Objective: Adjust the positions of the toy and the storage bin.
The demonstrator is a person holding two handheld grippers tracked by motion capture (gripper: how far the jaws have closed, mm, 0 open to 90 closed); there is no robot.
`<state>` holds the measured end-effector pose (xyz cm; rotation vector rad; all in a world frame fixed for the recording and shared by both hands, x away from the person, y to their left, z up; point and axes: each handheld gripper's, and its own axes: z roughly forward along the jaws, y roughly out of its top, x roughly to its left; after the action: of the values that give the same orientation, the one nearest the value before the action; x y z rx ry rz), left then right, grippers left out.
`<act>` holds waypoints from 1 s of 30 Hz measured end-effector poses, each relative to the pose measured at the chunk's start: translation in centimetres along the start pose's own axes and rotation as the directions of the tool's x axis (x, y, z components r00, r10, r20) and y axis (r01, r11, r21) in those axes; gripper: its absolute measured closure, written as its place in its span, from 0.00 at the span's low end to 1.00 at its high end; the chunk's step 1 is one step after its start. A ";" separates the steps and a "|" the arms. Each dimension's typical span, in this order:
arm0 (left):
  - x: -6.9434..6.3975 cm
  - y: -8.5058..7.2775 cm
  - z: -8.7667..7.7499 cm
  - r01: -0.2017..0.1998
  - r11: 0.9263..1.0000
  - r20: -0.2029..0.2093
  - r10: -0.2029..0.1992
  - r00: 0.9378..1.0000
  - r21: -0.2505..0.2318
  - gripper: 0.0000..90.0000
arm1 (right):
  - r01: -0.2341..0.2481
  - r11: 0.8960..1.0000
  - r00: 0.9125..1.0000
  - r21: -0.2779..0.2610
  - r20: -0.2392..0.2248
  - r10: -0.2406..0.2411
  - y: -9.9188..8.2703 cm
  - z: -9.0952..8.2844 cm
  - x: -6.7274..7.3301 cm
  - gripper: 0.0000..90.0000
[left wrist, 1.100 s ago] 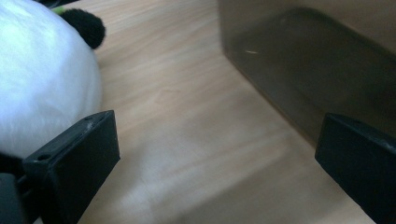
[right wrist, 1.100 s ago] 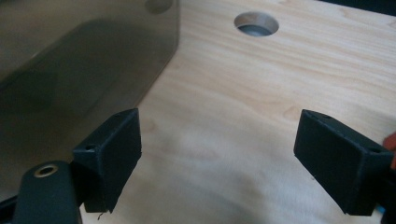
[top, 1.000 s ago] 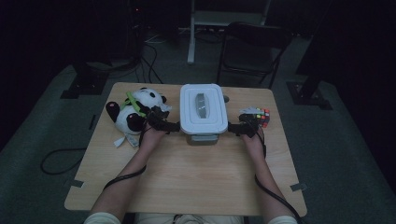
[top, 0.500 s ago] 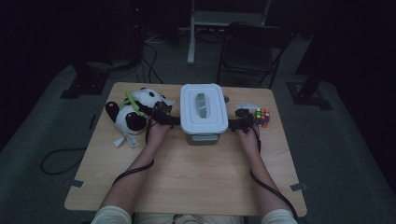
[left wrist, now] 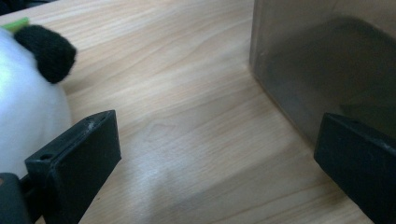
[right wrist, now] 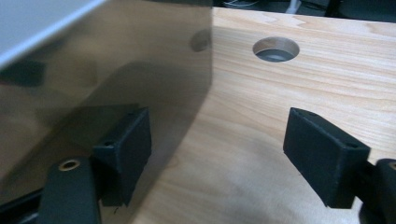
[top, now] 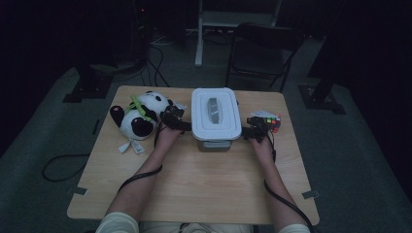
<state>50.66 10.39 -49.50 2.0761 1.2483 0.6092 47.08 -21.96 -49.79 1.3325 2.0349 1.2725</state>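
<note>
The left tongs (top: pixel 180 125) stand spread and grasp nothing; in the left gripper view bare tabletop (left wrist: pixel 187 116) lies between the jaws, the panda plush (top: pixel 141 116) bulges just outside the left jaw and the box wall (left wrist: pixel 322 70) stands just beyond the right jaw. The lidded box (top: pixel 215 119) sits on the tabletop between the two tongs, its white lid on. The right tongs (top: pixel 248 133) are also released: one jaw lies close against the box wall (right wrist: pixel 116 79), whether touching I cannot tell, the other stands over bare wood with nothing pinched; past them a round hole (right wrist: pixel 275 49) shows in the tabletop, and a colour cube (top: pixel 269 121) lies just behind the right hand.

What could go wrong: the two sides look unevenly placed, so a squeeze or lift might tip or skid the smooth box, and the lid may slip if only the rim is caught. The left tongs could nudge or snag the panda plush beside them; the right hand could knock the cube.

Against the earlier frames, both hands have drawn in closer to the box sides, the left most, and the right jaws have just been closing a little with nothing between them
</note>
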 end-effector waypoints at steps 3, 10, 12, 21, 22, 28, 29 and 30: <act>-0.3 0.1 -0.1 -0.004 1.000 0.005 0.004 1.000 -0.002 0.04 | 0.008 1.000 1.000 -0.002 -0.008 -0.008 -0.2 -0.6 0.2 0.28; -0.8 0.1 0.0 -0.013 1.000 0.043 0.012 0.999 0.016 0.04 | -0.015 1.000 0.999 -0.019 -0.033 0.014 -1.2 -1.7 0.0 0.29; -1.2 0.2 -0.1 -0.030 0.999 0.048 0.029 0.998 0.022 0.04 | -0.015 1.000 0.999 -0.018 -0.036 0.014 -1.4 -2.1 0.0 0.29; -2.3 -0.4 -1.2 -0.084 0.996 0.068 0.081 0.994 0.038 0.05 | 0.033 0.999 0.999 -0.009 -0.028 -0.033 -2.3 -4.1 0.8 0.31; -2.4 -0.5 -1.3 -0.091 0.995 0.068 0.088 0.994 0.039 0.05 | 0.036 0.999 0.999 -0.010 -0.031 -0.036 -2.5 -4.3 0.9 0.31; -3.0 -1.3 -2.4 -0.121 0.992 0.088 0.116 0.989 0.045 0.05 | 0.042 0.999 0.998 -0.010 -0.049 -0.042 -3.4 -5.7 1.7 0.31; -3.0 -1.4 -2.5 -0.122 0.991 0.091 0.118 0.989 0.046 0.05 | 0.040 0.999 0.998 -0.011 -0.049 -0.041 -3.6 -5.9 1.9 0.31; -3.1 -1.6 -2.6 -0.124 0.991 0.094 0.120 0.988 0.044 0.05 | 0.039 0.999 0.998 -0.011 -0.054 -0.040 -3.8 -6.2 2.1 0.31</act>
<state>46.61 8.89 -49.02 2.2087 1.1013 0.5356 39.71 -23.58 -49.54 1.2600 2.0780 1.3131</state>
